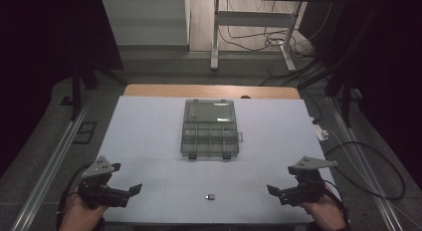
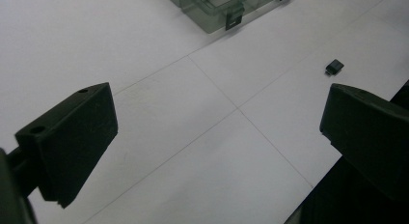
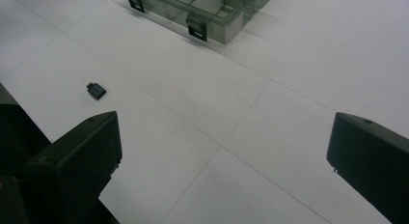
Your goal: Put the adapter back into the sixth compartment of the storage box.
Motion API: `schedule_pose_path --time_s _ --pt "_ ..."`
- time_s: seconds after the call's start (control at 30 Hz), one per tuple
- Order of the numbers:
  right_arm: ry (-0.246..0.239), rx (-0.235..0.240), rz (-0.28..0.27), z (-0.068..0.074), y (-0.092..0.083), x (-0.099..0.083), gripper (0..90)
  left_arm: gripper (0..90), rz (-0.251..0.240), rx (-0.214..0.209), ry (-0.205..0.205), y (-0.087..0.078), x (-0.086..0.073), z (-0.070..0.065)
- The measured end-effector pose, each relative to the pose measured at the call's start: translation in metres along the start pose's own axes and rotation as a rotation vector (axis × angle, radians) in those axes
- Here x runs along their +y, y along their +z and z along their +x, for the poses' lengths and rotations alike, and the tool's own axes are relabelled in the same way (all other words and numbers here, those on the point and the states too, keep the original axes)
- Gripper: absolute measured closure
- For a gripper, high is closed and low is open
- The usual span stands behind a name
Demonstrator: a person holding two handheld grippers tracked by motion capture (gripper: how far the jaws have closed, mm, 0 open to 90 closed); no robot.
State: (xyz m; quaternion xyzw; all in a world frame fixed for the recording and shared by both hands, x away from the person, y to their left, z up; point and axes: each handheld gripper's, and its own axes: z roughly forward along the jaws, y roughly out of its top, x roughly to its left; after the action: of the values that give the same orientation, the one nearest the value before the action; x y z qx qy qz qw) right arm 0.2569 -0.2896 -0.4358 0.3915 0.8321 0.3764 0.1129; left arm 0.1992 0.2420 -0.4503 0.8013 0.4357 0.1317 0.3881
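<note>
The small black adapter (image 1: pixel 210 196) lies on the white desk (image 1: pixel 149 131), near its front edge and well in front of the clear compartment box (image 1: pixel 209 128), whose lid stands open. Both the left hand-held gripper (image 1: pixel 130 190) and the right hand-held gripper (image 1: pixel 274 190) are released, jaws wide, holding nothing. Either should probably come down square over the adapter and close gently, as so small a piece could skid. Nothing lies between adapter and box; cables and table legs sit far behind the box.
</note>
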Motion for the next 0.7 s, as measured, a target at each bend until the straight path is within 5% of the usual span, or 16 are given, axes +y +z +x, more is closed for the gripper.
schedule_pose_path --time_s 0.7 --pt "-0.042 0.070 0.036 0.010 0.029 0.017 0.0 0.7 0.028 -0.003 -0.005 0.003 0.001 0.001"
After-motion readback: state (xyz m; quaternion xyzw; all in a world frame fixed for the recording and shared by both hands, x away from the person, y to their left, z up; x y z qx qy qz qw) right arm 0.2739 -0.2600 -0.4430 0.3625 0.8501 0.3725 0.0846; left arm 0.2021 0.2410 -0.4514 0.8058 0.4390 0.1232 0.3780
